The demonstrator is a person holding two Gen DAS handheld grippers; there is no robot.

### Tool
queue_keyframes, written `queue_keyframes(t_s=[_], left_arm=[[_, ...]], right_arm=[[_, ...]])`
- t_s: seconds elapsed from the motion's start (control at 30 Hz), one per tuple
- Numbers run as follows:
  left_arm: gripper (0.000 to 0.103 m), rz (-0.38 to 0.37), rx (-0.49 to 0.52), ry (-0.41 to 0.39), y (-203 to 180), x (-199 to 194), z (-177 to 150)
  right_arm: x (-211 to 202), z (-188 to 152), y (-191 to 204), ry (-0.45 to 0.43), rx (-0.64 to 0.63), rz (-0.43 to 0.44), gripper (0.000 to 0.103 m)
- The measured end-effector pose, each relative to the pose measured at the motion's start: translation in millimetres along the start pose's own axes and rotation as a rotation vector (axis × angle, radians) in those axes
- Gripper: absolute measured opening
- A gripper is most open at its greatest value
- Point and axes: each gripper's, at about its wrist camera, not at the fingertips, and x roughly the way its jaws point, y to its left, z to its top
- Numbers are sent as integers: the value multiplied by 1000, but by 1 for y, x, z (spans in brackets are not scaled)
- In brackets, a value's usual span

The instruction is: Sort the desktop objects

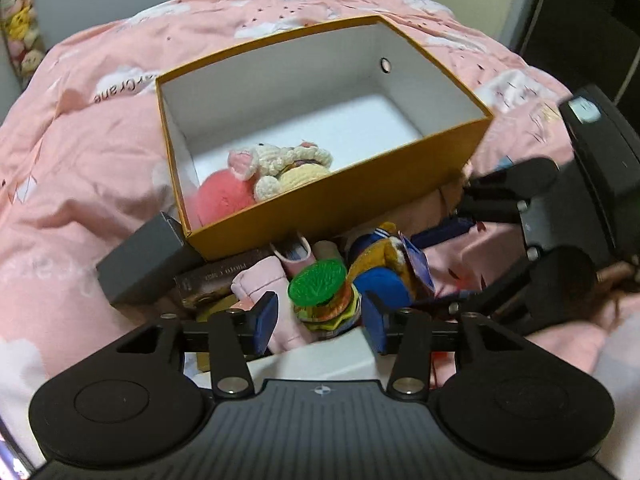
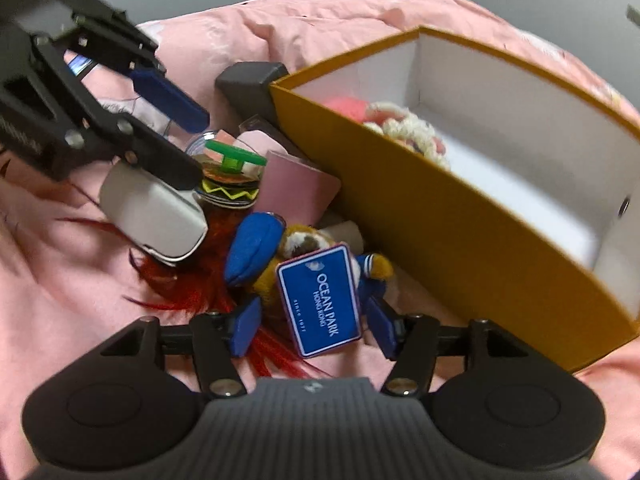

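An orange box (image 1: 332, 200) with a white inside sits on a pink quilt and holds a pink plush (image 1: 224, 200) and a crocheted toy (image 1: 280, 164). In front of it lies a pile: a green-topped stack of badges (image 1: 318, 284), a plush in blue clothes (image 1: 384, 264) and a pink pouch (image 1: 264, 284). My left gripper (image 1: 318, 320) is open, its fingers on either side of the badge stack. My right gripper (image 2: 316, 326) is open around the plush's blue "Ocean Park" tag (image 2: 320, 300). The box also shows in the right wrist view (image 2: 460, 216).
A dark grey box (image 1: 140, 260) and a brown box (image 1: 216, 280) lie left of the pile. A white case (image 2: 156, 212) and red feathers (image 2: 192, 284) lie under the left gripper. Pink quilt (image 1: 80, 140) surrounds everything.
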Motion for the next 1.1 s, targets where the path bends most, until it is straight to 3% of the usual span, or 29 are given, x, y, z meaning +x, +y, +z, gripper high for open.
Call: queue_keyframes(t_s=[0.1, 0.2, 0.27, 0.37, 0.63, 0.7, 0.73, 0.97, 1.1], left_arm=[[54, -6, -42, -1, 2, 7, 2], [54, -7, -90, 8, 5, 14, 2], [45, -20, -112, -1, 7, 13, 0], [42, -32, -142, -33, 10, 7, -2], [41, -85, -161, -144, 6, -19, 5], [41, -91, -168, -172, 4, -28, 11], [41, -97, -169, -186, 3, -31, 15], [41, -121, -134, -296, -4, -66, 37], [41, -219, -171, -274, 8, -71, 42]], right_arm=[[3, 0, 2, -16, 12, 8, 60], [3, 0, 3, -36, 40, 21, 51], [-1, -2, 4, -48, 48, 12, 47], [-10, -3, 1, -73, 94, 9, 40], [-54, -8, -8, -161, 216, -28, 38], [-69, -9, -16, -169, 262, -39, 6], [-76, -9, -20, -173, 291, -40, 1], [-121, -5, -26, -210, 299, -132, 0], [-145, 4, -39, -255, 336, -126, 0]])
